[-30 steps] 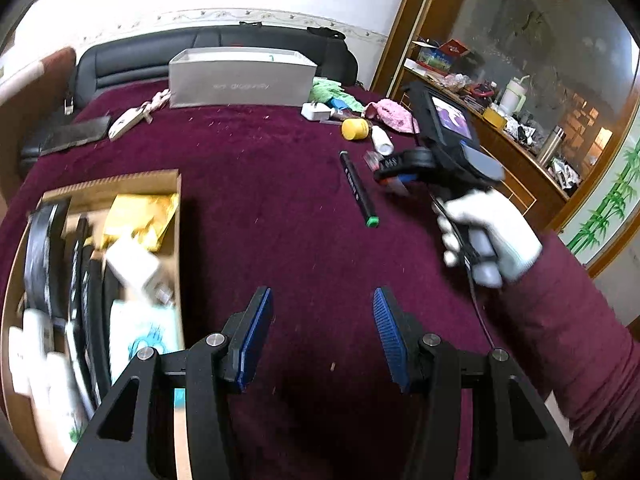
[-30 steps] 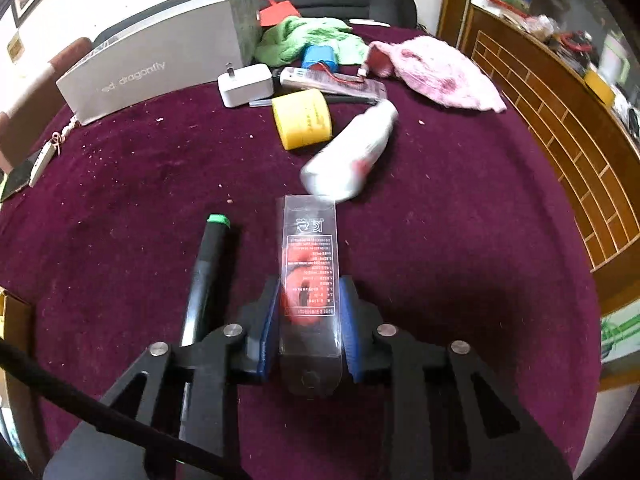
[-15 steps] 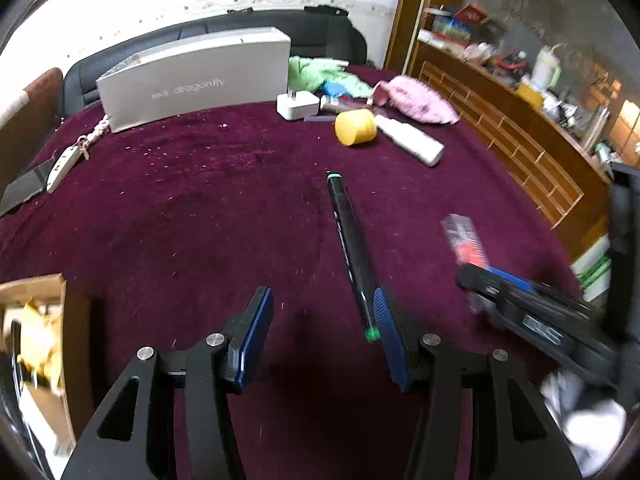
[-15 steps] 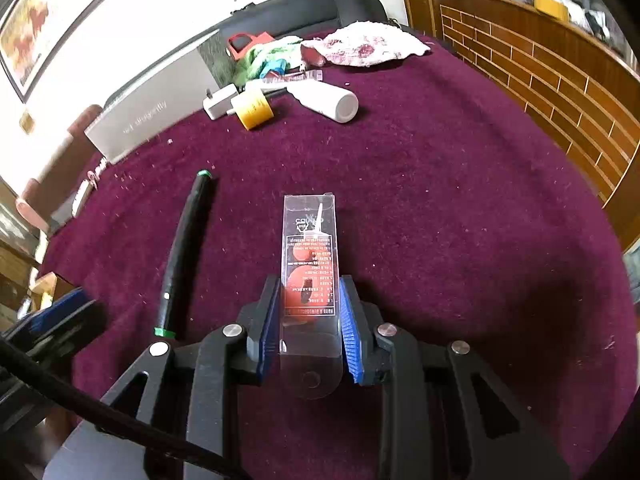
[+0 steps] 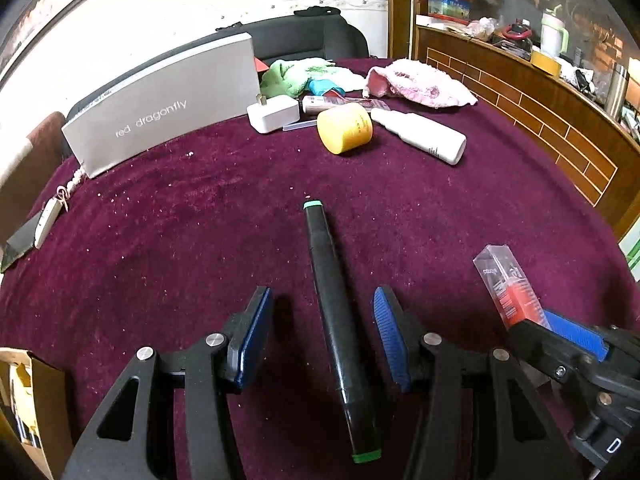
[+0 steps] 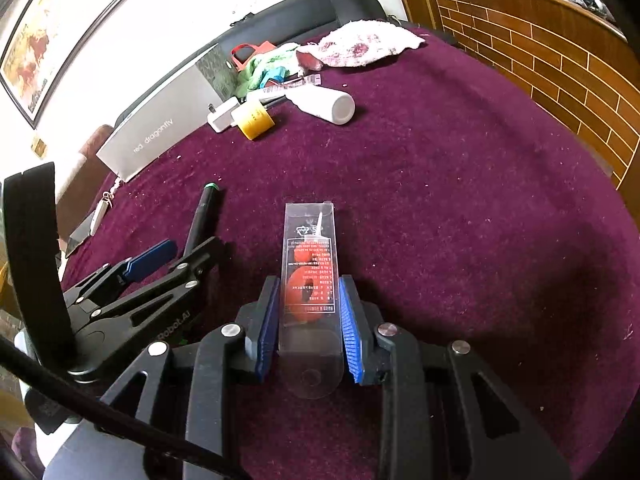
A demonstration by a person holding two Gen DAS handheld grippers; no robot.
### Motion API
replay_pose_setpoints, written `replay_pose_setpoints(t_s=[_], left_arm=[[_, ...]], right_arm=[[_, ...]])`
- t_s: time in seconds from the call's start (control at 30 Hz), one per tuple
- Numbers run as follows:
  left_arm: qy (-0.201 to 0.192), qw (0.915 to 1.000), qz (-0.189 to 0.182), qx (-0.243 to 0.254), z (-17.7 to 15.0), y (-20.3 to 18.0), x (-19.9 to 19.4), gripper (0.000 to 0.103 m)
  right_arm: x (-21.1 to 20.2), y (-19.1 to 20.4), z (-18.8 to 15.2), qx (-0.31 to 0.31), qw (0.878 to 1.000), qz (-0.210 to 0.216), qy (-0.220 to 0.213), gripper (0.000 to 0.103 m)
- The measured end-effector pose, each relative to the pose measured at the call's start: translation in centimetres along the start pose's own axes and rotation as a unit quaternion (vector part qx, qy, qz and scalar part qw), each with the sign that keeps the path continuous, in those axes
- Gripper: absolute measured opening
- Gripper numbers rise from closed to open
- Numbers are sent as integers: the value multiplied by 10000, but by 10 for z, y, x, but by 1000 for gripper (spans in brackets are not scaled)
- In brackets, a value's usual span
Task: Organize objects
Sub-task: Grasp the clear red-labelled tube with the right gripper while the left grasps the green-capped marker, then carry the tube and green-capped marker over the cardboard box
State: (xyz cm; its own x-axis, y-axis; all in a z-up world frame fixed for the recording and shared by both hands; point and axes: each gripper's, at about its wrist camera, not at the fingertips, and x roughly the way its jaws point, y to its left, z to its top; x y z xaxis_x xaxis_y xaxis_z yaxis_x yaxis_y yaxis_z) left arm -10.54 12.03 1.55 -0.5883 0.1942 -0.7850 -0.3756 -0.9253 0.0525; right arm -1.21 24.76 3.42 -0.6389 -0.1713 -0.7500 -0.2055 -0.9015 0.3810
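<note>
The left hand-held gripper (image 5: 322, 340) stands wide, its pads straddling a black green-tipped marker (image 5: 336, 320) lying on the maroon tabletop (image 5: 180, 220), apart from both. At its 3 o'clock, the right hand-held gripper (image 6: 308, 316) clamps a clear plastic package (image 6: 310, 264) holding red pieces.

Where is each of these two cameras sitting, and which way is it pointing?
Left wrist: rides the left gripper, looking along its open fingers straddling the black marker; the right gripper shows at right.
Right wrist: rides the right gripper, facing the clear packet it clamps; the left gripper shows at left.
Shared: marker, packet, yellow jar, grey box.
</note>
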Motion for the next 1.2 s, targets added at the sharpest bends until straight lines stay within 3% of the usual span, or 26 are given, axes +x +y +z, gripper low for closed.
replay_pose_setpoints(t_s=[0.07,0.13,0.2,0.27,0.6,0.73,0.8,1.0,1.2], left_arm=[[54,9999,-141,-61,0,5,-1,44],[87,9995,-287,-62,-1,5,-3,29],[63,9998,-178,34,-3,4,-8,15],[98,9996,-253,21,-5,6,-12,11],[-30,9990,-377,-252,-28,35,-59,11],[-356,9992,-148,-68,-40,40,-95,11],[-561,9984,-16,64,-48,42,-114,6],[-910,9958,105,71,-67,64,-165,6],[-923,9932,-289,-650,-80,108,-186,7]], right_arm=[[0,1,0,-15,10000,-19,-11,26],[0,1,-1,-31,10000,-43,-35,26],[0,2,-1,-57,9999,-76,-59,26],[1,3,-2,-96,9999,-110,-89,26],[2,5,-2,-182,9996,-145,-185,26],[1,6,-4,-263,9992,-205,-238,25],[1,7,-5,-272,9991,-205,-263,25],[-3,7,-7,-143,9997,-65,-211,25],[-26,21,-28,-73,9997,202,-131,25]])
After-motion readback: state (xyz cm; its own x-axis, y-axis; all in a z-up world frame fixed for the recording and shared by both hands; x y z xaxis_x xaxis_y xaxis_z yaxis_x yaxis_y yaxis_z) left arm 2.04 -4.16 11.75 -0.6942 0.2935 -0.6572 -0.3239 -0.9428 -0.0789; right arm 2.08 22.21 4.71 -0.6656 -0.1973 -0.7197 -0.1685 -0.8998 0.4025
